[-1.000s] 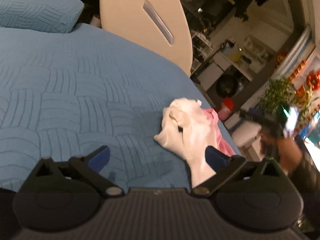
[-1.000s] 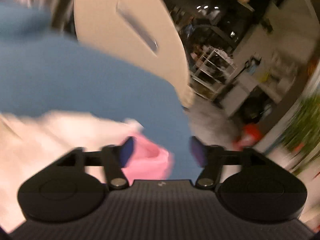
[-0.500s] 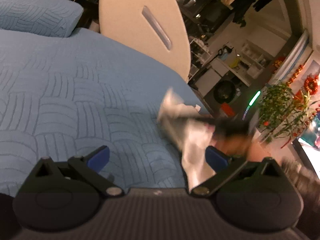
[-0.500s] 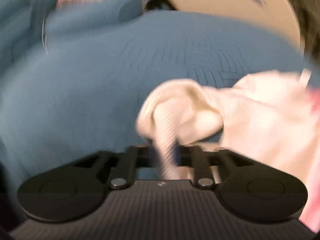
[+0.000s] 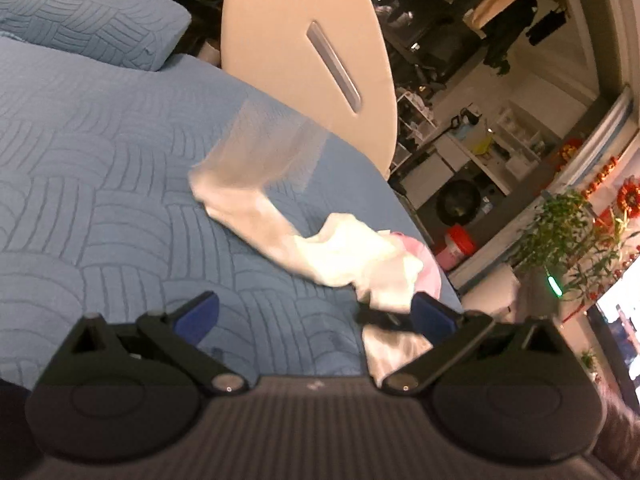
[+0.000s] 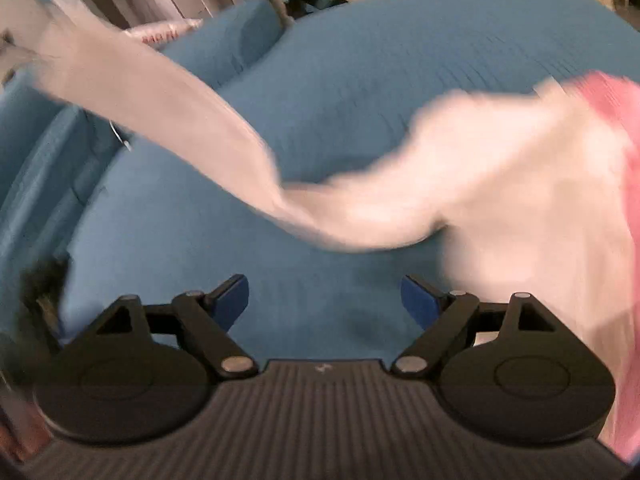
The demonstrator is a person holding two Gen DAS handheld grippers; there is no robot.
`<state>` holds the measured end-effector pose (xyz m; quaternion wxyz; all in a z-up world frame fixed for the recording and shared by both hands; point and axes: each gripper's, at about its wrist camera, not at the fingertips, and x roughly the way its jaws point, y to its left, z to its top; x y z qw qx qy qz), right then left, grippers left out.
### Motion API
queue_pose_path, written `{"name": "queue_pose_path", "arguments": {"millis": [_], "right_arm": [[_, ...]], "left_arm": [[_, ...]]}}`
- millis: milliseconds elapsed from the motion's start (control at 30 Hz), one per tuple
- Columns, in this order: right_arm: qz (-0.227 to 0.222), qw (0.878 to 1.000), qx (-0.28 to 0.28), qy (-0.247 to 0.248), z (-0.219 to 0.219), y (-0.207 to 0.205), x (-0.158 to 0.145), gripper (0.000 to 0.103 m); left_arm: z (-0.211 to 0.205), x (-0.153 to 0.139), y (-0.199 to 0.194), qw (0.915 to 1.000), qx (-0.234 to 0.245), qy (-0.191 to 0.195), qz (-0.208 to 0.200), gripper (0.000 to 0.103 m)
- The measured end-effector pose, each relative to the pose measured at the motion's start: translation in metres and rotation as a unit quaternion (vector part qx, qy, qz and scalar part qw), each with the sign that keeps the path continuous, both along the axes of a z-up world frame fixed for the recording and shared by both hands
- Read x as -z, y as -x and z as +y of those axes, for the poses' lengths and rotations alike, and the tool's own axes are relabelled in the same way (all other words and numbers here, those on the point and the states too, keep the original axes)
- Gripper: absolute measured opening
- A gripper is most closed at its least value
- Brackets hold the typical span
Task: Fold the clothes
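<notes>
A white garment [image 5: 344, 252] lies on the blue bedspread [image 5: 100, 208] near the bed's right edge, one part flung out to the left and blurred by motion [image 5: 256, 160]. A pink garment [image 5: 430, 268] lies under its right end. My left gripper [image 5: 316, 312] is open and empty, just in front of the white garment. In the right wrist view the white garment [image 6: 500, 184] stretches across the frame, blurred, with the pink garment [image 6: 616, 112] at the right. My right gripper [image 6: 324, 296] is open and empty above the bedspread [image 6: 360, 80], below the cloth.
A blue pillow [image 5: 92, 12] lies at the head of the bed. A cream oval board [image 5: 304, 40] stands behind the bed. To the right are the bed's edge, a red bucket [image 5: 460, 240], a washing machine [image 5: 456, 200] and a plant [image 5: 560, 232].
My right gripper was shut on the white garment half a second ago and is open now. The garment's end has flown out to the left across the bed. My left gripper stays open.
</notes>
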<state>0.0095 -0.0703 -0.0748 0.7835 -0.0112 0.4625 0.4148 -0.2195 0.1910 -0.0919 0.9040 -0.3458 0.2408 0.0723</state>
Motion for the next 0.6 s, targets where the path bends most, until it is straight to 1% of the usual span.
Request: {"name": "queue_pose_path", "arguments": {"millis": [33,67,133,167,200,233,267,300,333,367,400,433,500,533,567,600], "right_arm": [[-0.012,1.0,0.01,-0.017,-0.018,0.011,-0.003,0.086],[-0.019,0.999,0.02,-0.018,-0.024,0.022,-0.004,0.086],[-0.055,0.997,0.057,0.024,-0.041,0.062,-0.002,0.086],[-0.055,0.996,0.05,0.046,-0.048,0.069,0.005,0.088],[-0.054,0.995,0.041,0.068,-0.054,0.077,0.013,0.085],[-0.045,0.994,0.008,0.095,-0.054,0.088,0.022,0.085],[-0.043,0.993,-0.007,0.109,-0.041,0.09,0.022,0.085],[-0.063,0.989,-0.026,0.134,-0.035,0.096,0.029,0.083],[-0.079,0.986,-0.031,0.144,-0.035,0.099,0.029,0.078],[-0.094,0.983,-0.036,0.153,-0.035,0.102,0.027,0.053],[-0.101,0.982,-0.04,0.153,-0.034,0.107,0.021,0.013],[-0.103,0.982,-0.048,0.152,-0.036,0.111,0.014,0.013],[-0.088,0.983,-0.086,0.133,-0.046,0.123,0.008,0.013],[-0.078,0.982,-0.133,0.111,-0.046,0.139,0.004,0.013],[-0.08,0.976,-0.176,0.1,-0.046,0.155,0.002,0.013],[-0.079,0.974,-0.189,0.094,-0.047,0.163,-0.001,0.014]], "left_arm": [[-0.001,0.001,-0.002,1.0,-0.001,-0.002,0.004,0.103],[-0.001,0.001,-0.005,1.0,-0.002,-0.005,0.008,0.103],[-0.002,0.003,-0.01,0.9998,-0.005,-0.008,0.015,0.103],[-0.003,0.004,-0.014,0.9998,-0.007,-0.01,0.018,0.103],[-0.004,0.006,-0.017,0.9997,-0.008,-0.011,0.023,0.103],[-0.004,0.009,-0.024,0.9995,-0.007,-0.01,0.031,0.103],[-0.004,0.011,-0.031,0.9992,-0.006,-0.01,0.039,0.103],[-0.006,0.014,-0.036,0.9988,-0.004,-0.013,0.047,0.103],[-0.007,0.015,-0.041,0.9984,-0.001,-0.016,0.054,0.103],[-0.007,0.016,-0.044,0.9981,0.001,-0.022,0.057,0.103],[-0.008,0.017,-0.047,0.9978,0.005,-0.028,0.06,0.103],[-0.008,0.018,-0.049,0.9977,0.009,-0.028,0.061,0.103],[-0.005,0.021,-0.057,0.9977,0.019,-0.018,0.062,0.103],[-0.004,0.022,-0.061,0.9976,0.02,-0.014,0.064,0.103],[-0.002,0.025,-0.068,0.9974,0.022,-0.008,0.068,0.103],[0.002,0.03,-0.08,0.9969,0.023,0.006,0.075,0.103]]}}
